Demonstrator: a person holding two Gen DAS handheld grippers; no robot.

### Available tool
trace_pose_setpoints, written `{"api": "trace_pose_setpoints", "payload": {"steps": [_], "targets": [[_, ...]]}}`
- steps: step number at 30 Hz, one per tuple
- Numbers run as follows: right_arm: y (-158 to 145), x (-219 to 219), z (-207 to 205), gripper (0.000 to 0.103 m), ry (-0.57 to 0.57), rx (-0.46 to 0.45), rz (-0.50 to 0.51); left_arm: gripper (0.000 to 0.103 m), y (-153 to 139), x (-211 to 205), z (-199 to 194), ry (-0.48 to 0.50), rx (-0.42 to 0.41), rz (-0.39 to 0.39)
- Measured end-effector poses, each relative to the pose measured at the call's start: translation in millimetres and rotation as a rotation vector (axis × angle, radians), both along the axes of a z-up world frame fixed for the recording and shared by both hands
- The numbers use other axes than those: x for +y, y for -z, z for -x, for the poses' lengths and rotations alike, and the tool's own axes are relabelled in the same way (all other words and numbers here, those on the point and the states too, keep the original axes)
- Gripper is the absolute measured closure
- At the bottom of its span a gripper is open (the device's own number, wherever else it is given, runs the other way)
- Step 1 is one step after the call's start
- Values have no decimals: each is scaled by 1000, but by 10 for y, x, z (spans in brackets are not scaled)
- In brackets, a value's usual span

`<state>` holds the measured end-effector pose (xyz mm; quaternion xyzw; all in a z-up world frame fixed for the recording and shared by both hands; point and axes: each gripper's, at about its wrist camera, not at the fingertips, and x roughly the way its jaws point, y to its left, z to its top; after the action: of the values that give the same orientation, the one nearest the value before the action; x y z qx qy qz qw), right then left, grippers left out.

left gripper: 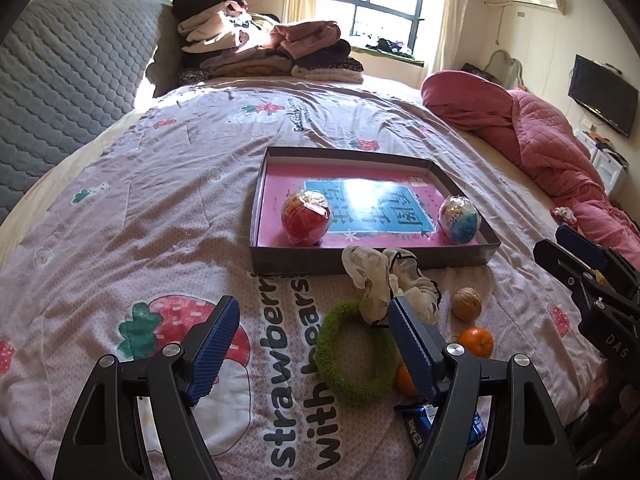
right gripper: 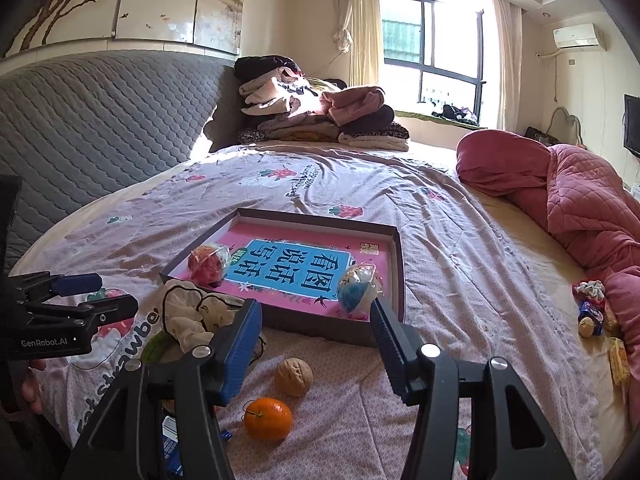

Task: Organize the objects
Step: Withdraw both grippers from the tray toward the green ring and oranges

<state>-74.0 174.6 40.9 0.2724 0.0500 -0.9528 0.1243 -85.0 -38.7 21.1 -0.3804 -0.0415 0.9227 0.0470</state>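
Observation:
A shallow grey box (left gripper: 360, 259) with a pink printed bottom lies on the bedspread and holds a red wrapped ball (left gripper: 306, 216) and a blue-white wrapped ball (left gripper: 459, 219). In front of it lie a crumpled pale cloth (left gripper: 380, 280), a green fuzzy ring (left gripper: 352, 356), a walnut (left gripper: 467, 303), an orange (left gripper: 476, 342) and a second orange (left gripper: 404, 378) half hidden by a finger. My left gripper (left gripper: 312, 302) is open above the ring and cloth. My right gripper (right gripper: 315, 304) is open, with the walnut (right gripper: 294, 376) and orange (right gripper: 268, 418) lying on the bed below it and the box (right gripper: 320, 328) just ahead.
A blue snack packet (left gripper: 420, 424) lies near the front edge. A rolled pink quilt (right gripper: 580, 208) fills the right side, with small snacks (right gripper: 592, 312) beside it. Folded clothes (right gripper: 320, 116) are stacked at the far end. A grey padded headboard (right gripper: 100, 120) runs along the left.

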Motion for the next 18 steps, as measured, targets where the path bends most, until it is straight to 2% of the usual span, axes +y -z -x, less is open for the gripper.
{"api": "trace_pose_setpoints", "payload": {"steps": [18], "targets": [[70,-5,-221,47,-5,-32,-2,25,104,56,-218,1,-44,27]]}}
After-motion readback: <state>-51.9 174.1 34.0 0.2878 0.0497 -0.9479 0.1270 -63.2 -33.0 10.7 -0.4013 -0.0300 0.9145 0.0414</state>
